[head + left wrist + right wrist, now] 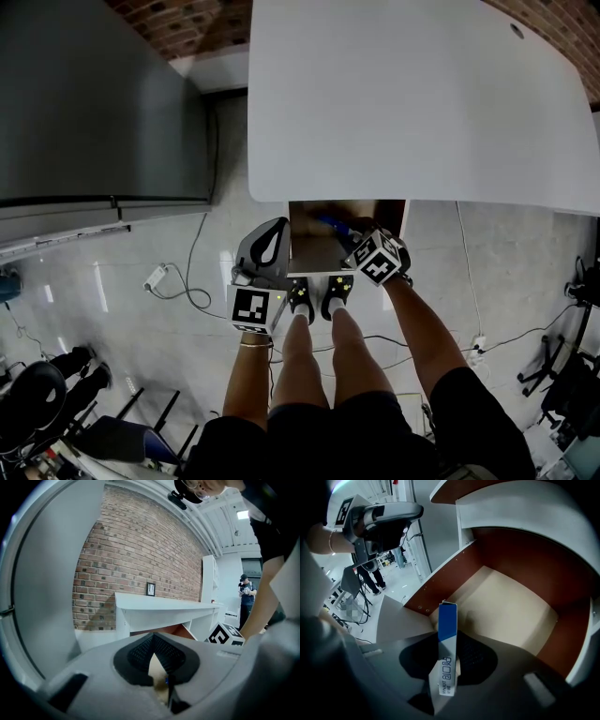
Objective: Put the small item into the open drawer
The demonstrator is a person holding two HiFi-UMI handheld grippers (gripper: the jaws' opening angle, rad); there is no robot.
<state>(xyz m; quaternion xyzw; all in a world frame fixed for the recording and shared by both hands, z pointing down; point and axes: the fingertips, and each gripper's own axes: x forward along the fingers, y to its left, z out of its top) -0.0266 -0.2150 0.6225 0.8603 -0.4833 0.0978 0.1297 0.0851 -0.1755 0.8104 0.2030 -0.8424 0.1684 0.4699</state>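
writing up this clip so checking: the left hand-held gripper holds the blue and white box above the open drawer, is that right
Not quite: it is the right hand-held gripper that holds the blue and white box above the open drawer, as the right gripper view shows. The left hand-held gripper has nothing between its jaws in the left gripper view.

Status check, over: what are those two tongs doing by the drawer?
Left tongs shut, empty. Right tongs gripping blue-and-white box over open drawer. Nothing seen blocking.
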